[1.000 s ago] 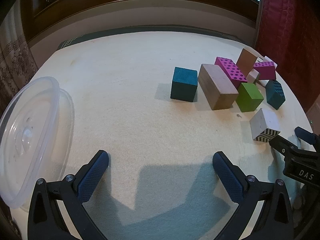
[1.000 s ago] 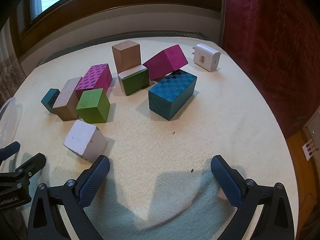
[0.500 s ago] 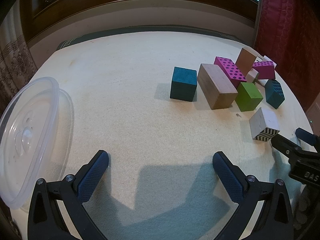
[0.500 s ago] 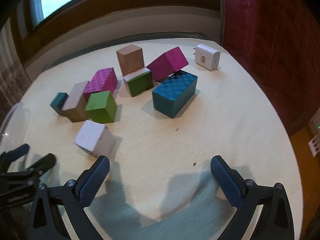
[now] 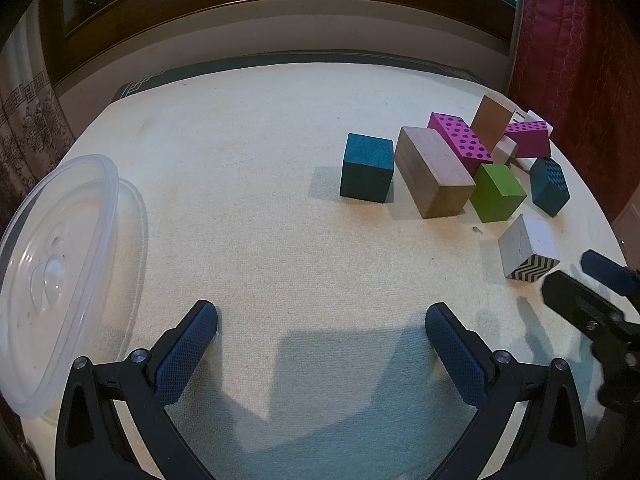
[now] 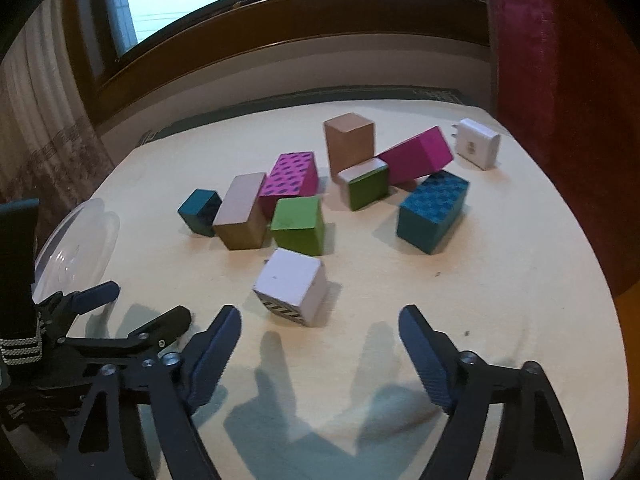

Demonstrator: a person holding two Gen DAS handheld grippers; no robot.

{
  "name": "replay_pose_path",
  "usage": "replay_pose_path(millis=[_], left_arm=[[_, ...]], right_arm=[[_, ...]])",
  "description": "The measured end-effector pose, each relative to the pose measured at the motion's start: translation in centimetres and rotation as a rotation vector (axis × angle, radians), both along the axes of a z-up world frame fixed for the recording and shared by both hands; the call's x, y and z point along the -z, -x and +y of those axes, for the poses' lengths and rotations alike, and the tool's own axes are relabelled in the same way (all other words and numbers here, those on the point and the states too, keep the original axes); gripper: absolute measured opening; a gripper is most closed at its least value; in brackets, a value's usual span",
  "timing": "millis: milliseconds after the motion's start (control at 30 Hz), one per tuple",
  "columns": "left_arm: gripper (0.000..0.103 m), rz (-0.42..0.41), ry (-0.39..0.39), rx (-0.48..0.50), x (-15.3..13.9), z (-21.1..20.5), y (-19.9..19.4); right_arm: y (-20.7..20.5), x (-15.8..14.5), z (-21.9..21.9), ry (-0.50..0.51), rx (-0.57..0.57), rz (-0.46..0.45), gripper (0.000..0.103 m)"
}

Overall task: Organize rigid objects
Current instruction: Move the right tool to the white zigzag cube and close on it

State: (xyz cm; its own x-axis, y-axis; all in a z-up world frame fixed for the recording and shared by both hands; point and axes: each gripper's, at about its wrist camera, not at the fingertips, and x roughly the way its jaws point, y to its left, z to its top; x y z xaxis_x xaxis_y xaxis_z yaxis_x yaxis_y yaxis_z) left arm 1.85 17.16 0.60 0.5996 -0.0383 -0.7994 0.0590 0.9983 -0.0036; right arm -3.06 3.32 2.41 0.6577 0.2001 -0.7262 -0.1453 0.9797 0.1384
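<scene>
Wooden blocks clustered on a cream surface (image 5: 260,200), both claws spread and empty.

The white block (image 6: 290,286) with a zigzag face lies just ahead of the right claw (image 6: 320,344), slightly to its left; beyond it sit the green cube (image 6: 298,224), long brown block (image 6: 240,212), dotted magenta block (image 6: 290,176) and teal checked block (image 6: 434,210). A white charger (image 6: 478,148) rests farthest off, to the right. The left claw (image 5: 320,344) hovers over bare cloth, a clear plastic lid (image 5: 52,272) to its left.
</scene>
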Motion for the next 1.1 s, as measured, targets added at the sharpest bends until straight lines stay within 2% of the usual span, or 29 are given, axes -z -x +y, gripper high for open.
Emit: replay_pose_path(millis=[233,600,867,1100], left_arm=[[0.103,0.000,0.000,0.001,0.0,0.2,0.0],[0.103,-0.010,0.020,-0.010,-0.2,0.5,0.0],[0.103,-0.034,0.041,-0.059,-0.5,1.3,0.2],[0.103,-0.078,0.095,-0.095,-1.0,2.2,0.5]], right_arm=[[-1.7,0.5,0.7,-0.018,-0.009,0.013,0.072],[-2.6,0.6,1.8,-0.025,-0.013,0.012,0.065],[-2.8,0.7,1.9,-0.021,-0.011,0.021,0.059],[-2.8,1.2,2.3,-0.009,-0.020,0.026,0.057]])
